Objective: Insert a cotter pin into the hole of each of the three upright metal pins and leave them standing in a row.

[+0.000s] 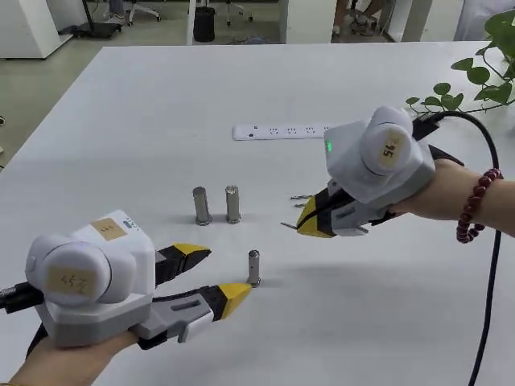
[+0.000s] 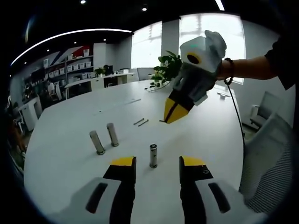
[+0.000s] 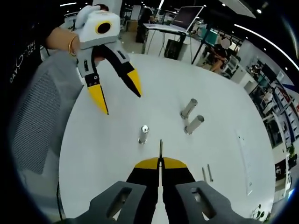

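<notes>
The right gripper (image 1: 304, 223) sits at the right of the head view with its yellow-tipped jaws clenched on a cotter pin (image 1: 288, 226). The thin wire sticks out past the tips toward the lower left of that frame. In the right gripper view the cotter pin (image 3: 160, 148) runs straight up the frame in line with the jaws, its free end near the single metal pin (image 3: 143, 134) but not touching it.

The left gripper (image 1: 216, 273) is at the lower left, jaws spread apart and holding nothing. The single metal pin (image 1: 253, 268) stands just ahead of its tips.

In the left gripper view this pin (image 2: 153, 155) stands upright, long axis vertical, in the gap ahead of the two tips. It is a short silver cylinder with a dark mark near its top.

The other two metal pins (image 1: 201, 206) (image 1: 232, 203) stand upright side by side, close but apart, up and to the left of the single one. They are silver too, with a grooved neck under the head.

Spare cotter pins (image 1: 302, 197) lie flat on the white table (image 1: 145, 121) beside the right gripper.

Each gripper carries a tan sticker with handwritten marks that I cannot read with confidence.
</notes>
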Action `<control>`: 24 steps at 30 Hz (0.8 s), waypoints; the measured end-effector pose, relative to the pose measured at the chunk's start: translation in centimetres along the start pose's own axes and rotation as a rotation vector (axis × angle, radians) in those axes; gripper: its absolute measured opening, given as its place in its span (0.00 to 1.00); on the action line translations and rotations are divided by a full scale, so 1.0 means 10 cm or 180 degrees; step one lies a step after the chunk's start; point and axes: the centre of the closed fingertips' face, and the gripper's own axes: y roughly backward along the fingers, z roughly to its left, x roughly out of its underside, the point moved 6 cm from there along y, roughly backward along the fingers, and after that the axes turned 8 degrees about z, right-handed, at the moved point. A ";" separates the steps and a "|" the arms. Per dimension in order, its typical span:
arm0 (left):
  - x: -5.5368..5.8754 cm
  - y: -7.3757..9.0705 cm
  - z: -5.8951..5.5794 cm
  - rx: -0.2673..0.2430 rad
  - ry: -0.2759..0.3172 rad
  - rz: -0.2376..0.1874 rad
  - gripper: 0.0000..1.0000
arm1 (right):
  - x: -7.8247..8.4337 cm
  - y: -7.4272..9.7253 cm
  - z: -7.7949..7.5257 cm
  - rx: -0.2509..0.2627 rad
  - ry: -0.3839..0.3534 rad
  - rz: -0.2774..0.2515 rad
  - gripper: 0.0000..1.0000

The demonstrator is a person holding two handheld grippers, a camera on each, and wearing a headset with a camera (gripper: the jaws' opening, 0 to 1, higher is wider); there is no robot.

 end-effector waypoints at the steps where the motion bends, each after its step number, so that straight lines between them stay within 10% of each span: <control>1: 0.00 0.00 0.00 -0.0006 -0.0013 0.0010 0.33 | -0.02 0.00 0.03 -0.0015 0.0013 -0.0010 0.00; 24: -0.10 0.03 -0.15 0.0530 0.0835 -0.0098 0.14 | -0.43 0.04 0.52 -0.0241 0.0534 -0.0249 0.00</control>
